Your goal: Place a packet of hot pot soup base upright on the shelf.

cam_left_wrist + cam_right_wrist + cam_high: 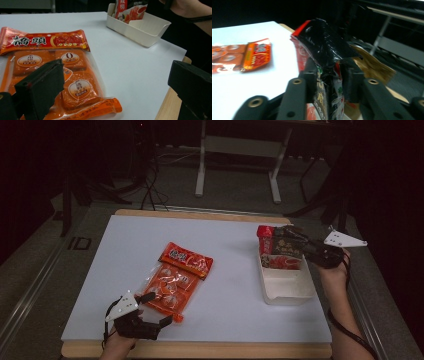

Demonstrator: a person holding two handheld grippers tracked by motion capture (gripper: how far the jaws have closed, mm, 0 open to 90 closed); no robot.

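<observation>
Right gripper [300, 246] closed on dark snack packet [285, 251], standing in far end of white bin [287, 290]. Left gripper [159, 309] gaping open over near end of orange packet [175, 277], left of bin.

Open middle, crowded ends

The white board [225, 285] lies bare through its middle and along its far edge, so a hand could cross between the orange snack bag [175, 277] and the white bin [285, 287], which sit well apart. The bag takes up the near-left part, and the left gripper [157, 312] stands wide at its near end, one jaw over the bag and one toward the board's near edge. At the right, the bin's far half is taken by upright packets [280, 250], with the right gripper [329, 82] around the dark one; its near half is free. The bin's right side is blocked by the right hand [334, 270].
</observation>
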